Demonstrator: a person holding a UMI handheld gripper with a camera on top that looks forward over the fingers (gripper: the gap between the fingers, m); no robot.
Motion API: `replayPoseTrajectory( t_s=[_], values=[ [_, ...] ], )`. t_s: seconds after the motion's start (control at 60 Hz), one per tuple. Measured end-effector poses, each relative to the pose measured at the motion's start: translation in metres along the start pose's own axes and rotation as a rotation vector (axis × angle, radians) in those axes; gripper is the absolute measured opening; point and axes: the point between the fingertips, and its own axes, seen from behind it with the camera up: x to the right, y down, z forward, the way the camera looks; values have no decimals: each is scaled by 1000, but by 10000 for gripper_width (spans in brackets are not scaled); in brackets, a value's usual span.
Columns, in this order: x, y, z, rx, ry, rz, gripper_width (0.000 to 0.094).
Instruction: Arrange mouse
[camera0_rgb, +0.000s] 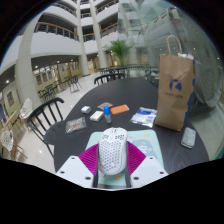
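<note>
A white perforated mouse (112, 152) sits between my gripper's (112, 160) two fingers, with the magenta pads (91, 158) pressing on both of its sides. It is held above a dark round table (120, 100). A light mouse mat (143, 145) lies on the table just under and ahead of the right finger.
A brown paper bag (174, 89) stands at the right of the table. A white object (189, 136) lies by its base. An orange card (119, 109), small boxes (97, 115), a packet (75, 124) and a blue-white packet (143, 116) lie across the table. Dark chairs (42, 113) stand around.
</note>
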Motion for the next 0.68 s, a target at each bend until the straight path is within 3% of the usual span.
replayPoseTrajectory(
  t_s=[0.183,0.217,0.317,0.383,0.55,0.683],
  values=[
    [15,52,44,-148,51,-32,364],
    [18,64,47,-190,51,-27,449],
    [14,59,48,-162,2,10,568],
    [14,55,36,-137,-13,22,872],
    [15,75,-37,-144,-79,23,848],
    [35,92,-106,-95,-58,4,848]
  ],
)
